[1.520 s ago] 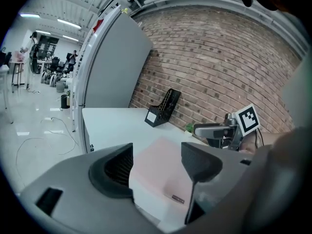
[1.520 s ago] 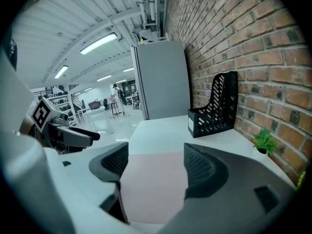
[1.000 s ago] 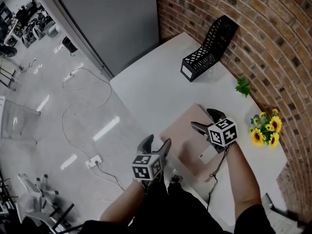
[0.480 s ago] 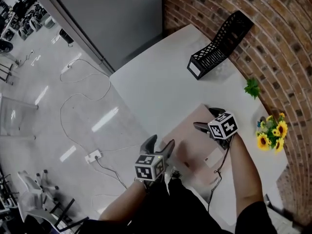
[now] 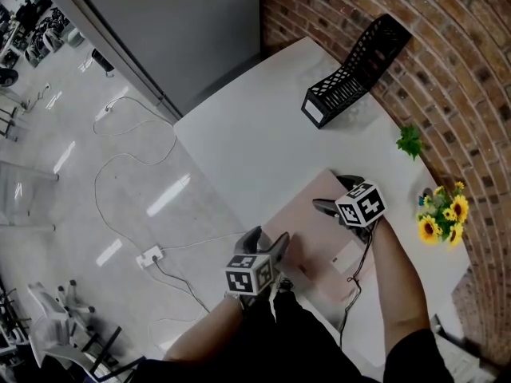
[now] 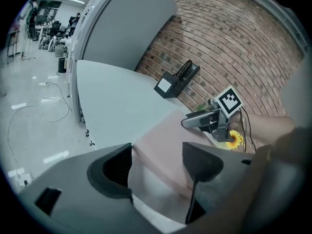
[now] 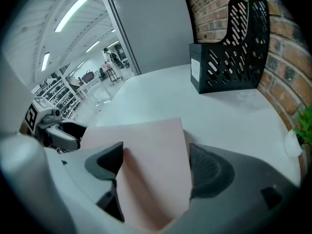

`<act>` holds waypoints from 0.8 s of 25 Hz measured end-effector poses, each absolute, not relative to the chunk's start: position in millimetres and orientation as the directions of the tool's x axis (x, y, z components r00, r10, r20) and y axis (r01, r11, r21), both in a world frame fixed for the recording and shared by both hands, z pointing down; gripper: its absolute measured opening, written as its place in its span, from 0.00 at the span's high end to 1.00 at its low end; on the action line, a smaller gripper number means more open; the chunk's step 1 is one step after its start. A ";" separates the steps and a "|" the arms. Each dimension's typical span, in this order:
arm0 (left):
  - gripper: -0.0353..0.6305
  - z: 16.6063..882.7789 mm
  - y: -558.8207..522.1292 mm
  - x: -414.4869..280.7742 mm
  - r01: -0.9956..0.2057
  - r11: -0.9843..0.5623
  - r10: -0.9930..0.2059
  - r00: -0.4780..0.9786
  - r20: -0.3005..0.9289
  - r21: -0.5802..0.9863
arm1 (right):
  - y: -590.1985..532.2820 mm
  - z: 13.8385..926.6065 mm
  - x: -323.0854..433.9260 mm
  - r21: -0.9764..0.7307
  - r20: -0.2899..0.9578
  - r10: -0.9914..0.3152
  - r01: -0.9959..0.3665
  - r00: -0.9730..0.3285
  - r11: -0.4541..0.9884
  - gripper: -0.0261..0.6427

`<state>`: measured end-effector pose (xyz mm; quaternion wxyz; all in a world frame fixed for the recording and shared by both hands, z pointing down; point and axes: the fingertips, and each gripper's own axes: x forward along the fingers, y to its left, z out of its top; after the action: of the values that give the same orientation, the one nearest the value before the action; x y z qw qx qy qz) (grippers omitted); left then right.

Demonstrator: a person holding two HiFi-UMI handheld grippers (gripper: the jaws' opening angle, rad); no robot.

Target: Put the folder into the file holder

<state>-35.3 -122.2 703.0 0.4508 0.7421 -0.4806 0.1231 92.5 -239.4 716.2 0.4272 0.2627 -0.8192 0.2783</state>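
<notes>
A pale pink folder (image 5: 315,234) lies flat on the white table (image 5: 255,142), near its front corner. My left gripper (image 5: 268,238) is at the folder's left edge, jaws open, and the folder (image 6: 161,145) runs between them. My right gripper (image 5: 326,193) sits at the folder's far right side, also open, with the folder's corner (image 7: 151,150) between its jaws. The black mesh file holder (image 5: 351,70) stands empty at the table's far end against the brick wall. It shows ahead in the left gripper view (image 6: 175,79) and the right gripper view (image 7: 229,57).
Sunflowers (image 5: 437,214) and a green sprig (image 5: 409,142) sit along the brick wall (image 5: 447,70) on the right. The table's left edge drops to a grey floor with cables and a power strip (image 5: 150,256). A grey partition (image 5: 176,30) stands behind the table.
My left gripper has shifted slightly right, closer in on the folder's edge. The right gripper stays at the folder's far side. The folder has not moved.
</notes>
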 end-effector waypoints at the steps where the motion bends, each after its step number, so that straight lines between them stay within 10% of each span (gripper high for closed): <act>1: 0.48 704.3 -122.6 -35.3 -0.823 -0.122 -0.604 0.505 0.617 0.555 | -239.2 715.6 92.0 -0.234 0.844 -0.192 -0.667 -0.500 0.707 0.31; 20: 0.48 626.1 -165.4 -57.0 -0.844 -0.135 -0.799 0.402 0.446 0.518 | -251.6 642.5 90.8 -0.232 0.668 -0.424 -0.713 -0.611 0.662 0.35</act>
<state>-57.0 -165.4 626.1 0.3665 0.7529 -0.5458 0.0308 90.8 -251.6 642.5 0.2929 0.3294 -0.8632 0.2463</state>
